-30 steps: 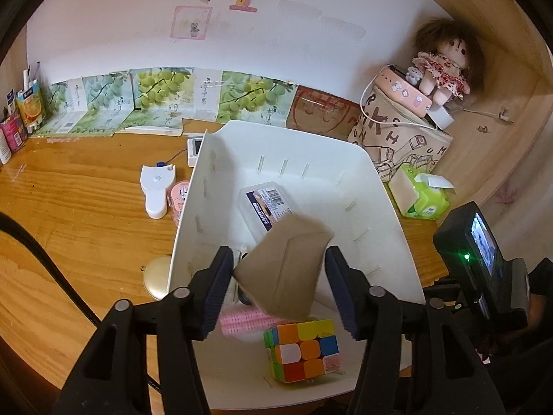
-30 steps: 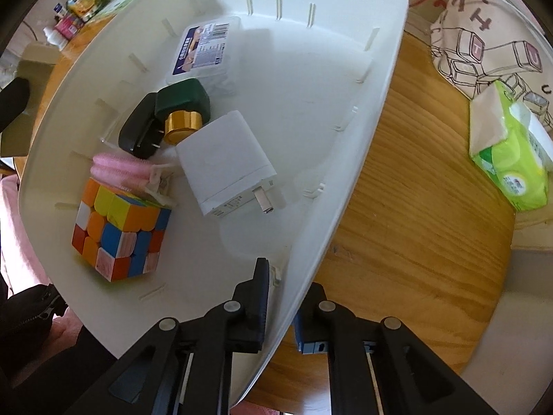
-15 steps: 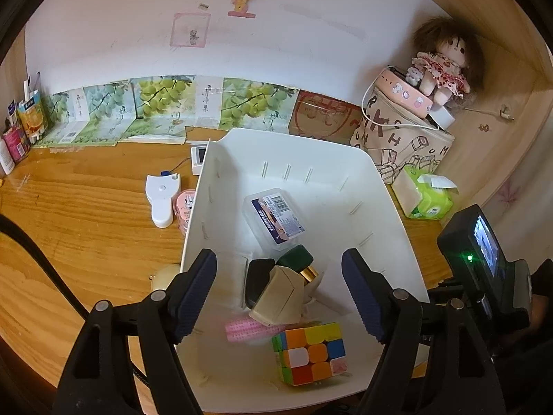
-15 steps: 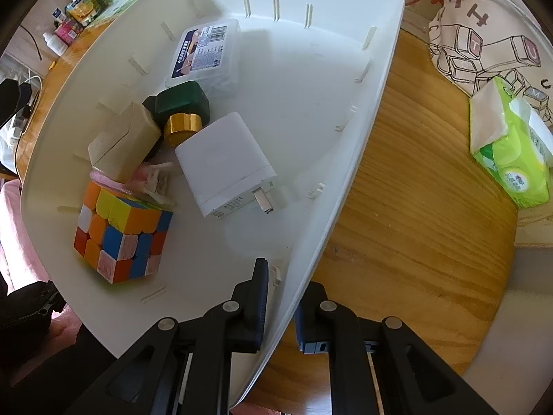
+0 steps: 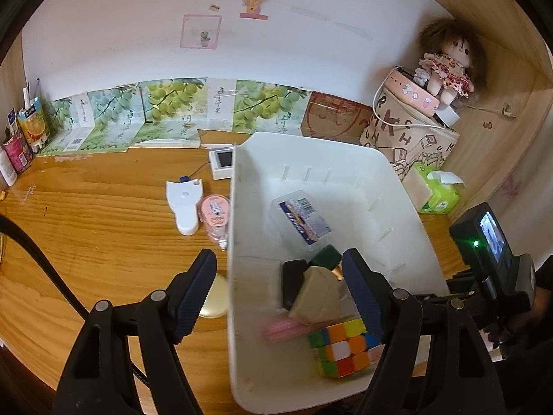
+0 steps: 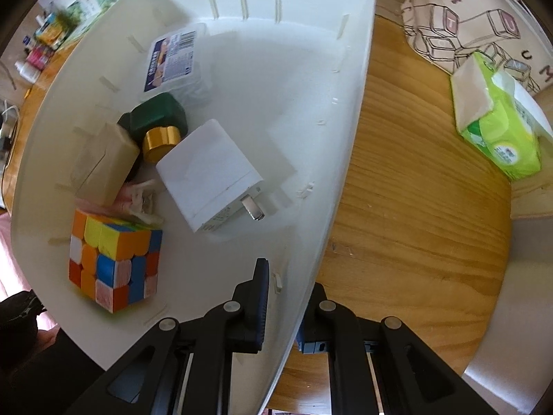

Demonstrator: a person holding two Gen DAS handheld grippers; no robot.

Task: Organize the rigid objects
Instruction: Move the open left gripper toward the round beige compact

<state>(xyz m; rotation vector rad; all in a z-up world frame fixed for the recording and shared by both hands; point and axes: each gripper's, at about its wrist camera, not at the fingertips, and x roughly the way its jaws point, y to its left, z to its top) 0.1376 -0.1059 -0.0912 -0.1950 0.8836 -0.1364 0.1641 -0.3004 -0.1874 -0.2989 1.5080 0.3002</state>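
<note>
White plastic forms the bin (image 6: pixel 345 145) that is sitting on the wooden desk (image 5: pixel 86 228), and its contents are lying grouped toward the near end. A tan cardboard box (image 6: pixel 103 166) is resting against a dark green bottle with a gold cap (image 6: pixel 159 124) and over a pink item (image 6: pixel 138 197), with nothing gripping it. Just beside it, a multicoloured puzzle cube (image 6: pixel 114 263) is standing on the bin floor, and a white plug adapter (image 6: pixel 211 173) is lying toward the middle, its metal prongs pointing at the right wall. A clear lidded case with a blue label (image 6: pixel 172 58) is lying farther back. The left gripper (image 5: pixel 280 290) is hovering above the bin's left wall with its jaws released, having just been opening; one finger is hanging outside the wall, the other above the contents, and no object is pressed between the pads. The right gripper (image 6: pixel 281 306) is clenching the bin's right wall, one finger inside and one outside. Beyond the bin, a green tissue pack (image 6: pixel 497 131) and a printed canvas bag (image 5: pixel 408 141) are standing to the right, a doll (image 5: pixel 446 65) is sitting on top of the bag, and a white device (image 5: pixel 183 204) and a pink round container (image 5: pixel 216 209) are lying on the desk to the left.
</note>
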